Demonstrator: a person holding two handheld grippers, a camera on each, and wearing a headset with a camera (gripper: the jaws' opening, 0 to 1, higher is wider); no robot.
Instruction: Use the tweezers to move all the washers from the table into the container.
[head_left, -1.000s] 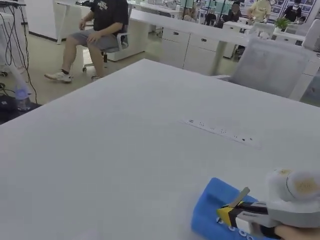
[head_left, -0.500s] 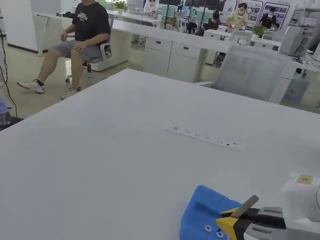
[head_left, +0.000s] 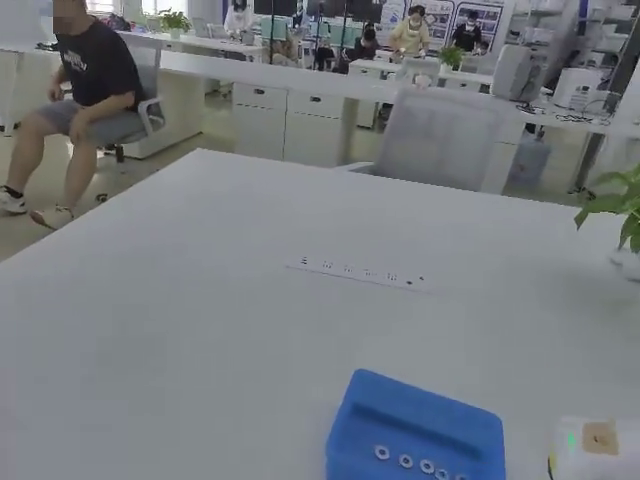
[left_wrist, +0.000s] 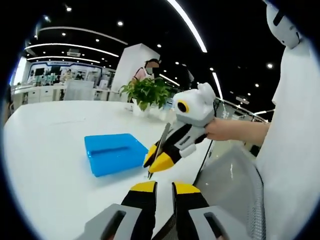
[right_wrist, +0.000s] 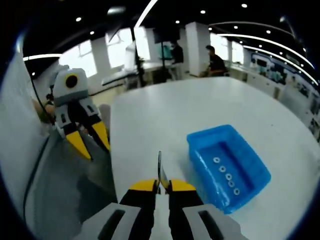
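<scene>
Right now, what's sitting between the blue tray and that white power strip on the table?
Nothing: in the head view, only bare white table separates the blue tray from the power strip.

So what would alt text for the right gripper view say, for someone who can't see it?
The right gripper, jaws yellow-tipped, holds thin metal tweezers above a white table, beside a blue container with five small washers in a row. The left gripper hovers at the left, jaws apart.

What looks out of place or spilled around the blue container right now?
Nothing stands out. The blue container sits flat on the table, five washers lie in a row inside it, and the right gripper holds the tweezers.
</scene>
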